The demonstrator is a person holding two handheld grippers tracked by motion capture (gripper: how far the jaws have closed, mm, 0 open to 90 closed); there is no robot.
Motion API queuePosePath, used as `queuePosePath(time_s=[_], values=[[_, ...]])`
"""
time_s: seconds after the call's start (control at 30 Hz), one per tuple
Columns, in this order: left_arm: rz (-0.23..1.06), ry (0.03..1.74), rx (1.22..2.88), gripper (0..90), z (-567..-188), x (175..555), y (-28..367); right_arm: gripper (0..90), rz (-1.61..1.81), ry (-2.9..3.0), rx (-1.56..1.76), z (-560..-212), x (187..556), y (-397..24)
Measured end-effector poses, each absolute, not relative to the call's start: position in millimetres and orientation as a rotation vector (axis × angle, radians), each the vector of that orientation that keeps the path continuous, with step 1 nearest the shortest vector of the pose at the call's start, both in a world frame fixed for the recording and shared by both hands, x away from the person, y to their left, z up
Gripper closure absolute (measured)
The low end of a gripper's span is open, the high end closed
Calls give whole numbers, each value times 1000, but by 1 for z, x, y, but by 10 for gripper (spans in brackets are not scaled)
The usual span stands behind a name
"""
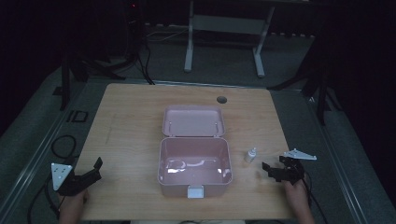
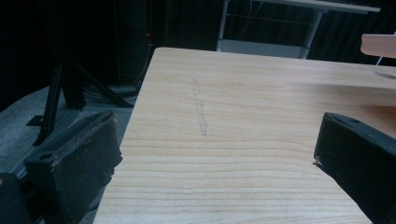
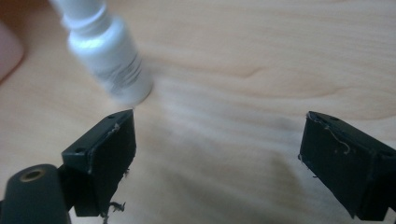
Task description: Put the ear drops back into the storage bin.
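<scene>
A pink box [image 1: 194,178] stands open in the middle of the wooden table [image 1: 130,126], its lid [image 1: 193,121] laid back flat behind it. A small white bottle [image 1: 251,155] stands upright just right of the box. My right gripper [image 1: 270,169] is open, low over the table a little right of the bottle; in the right gripper view the bottle [image 3: 109,58] appears above the left jaw, outside the gap, and the gripper [image 3: 217,142] holds nothing. My left gripper [image 1: 95,169] is open near the table's front left corner, and its jaws frame bare wood [image 2: 215,154].
A round cable hole [image 1: 222,99] sits near the table's far edge. Black stands [image 1: 70,77] and cables [image 1: 63,144] lie on the floor to the left, and a white desk frame [image 1: 224,37] stands beyond the table. The room around is dark.
</scene>
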State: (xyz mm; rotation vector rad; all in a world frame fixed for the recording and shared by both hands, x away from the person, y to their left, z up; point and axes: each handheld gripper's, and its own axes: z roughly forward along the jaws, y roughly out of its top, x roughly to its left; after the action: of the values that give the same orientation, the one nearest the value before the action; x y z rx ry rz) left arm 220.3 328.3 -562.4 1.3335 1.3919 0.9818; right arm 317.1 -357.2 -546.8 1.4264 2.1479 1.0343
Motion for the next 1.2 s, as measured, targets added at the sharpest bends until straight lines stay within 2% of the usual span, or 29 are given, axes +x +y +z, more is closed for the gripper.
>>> queuePosePath(time_s=[0.23, 0.3, 0.73, 1.2], values=[[979, 1391, 1334, 5, -562, 220, 328, 105, 890, 2349, 1341, -539, 320, -353], [978, 1391, 1334, 5, -562, 221, 328, 137, 858, 2380, 1313, -535, 320, -351], [976, 1390, 1335, 5, -562, 221, 329, 128, 603, 2684, 1192, -515, 328, -338], [973, 1390, 1333, 5, -562, 221, 329, 128, 190, 2882, 1073, -514, 337, -319]])
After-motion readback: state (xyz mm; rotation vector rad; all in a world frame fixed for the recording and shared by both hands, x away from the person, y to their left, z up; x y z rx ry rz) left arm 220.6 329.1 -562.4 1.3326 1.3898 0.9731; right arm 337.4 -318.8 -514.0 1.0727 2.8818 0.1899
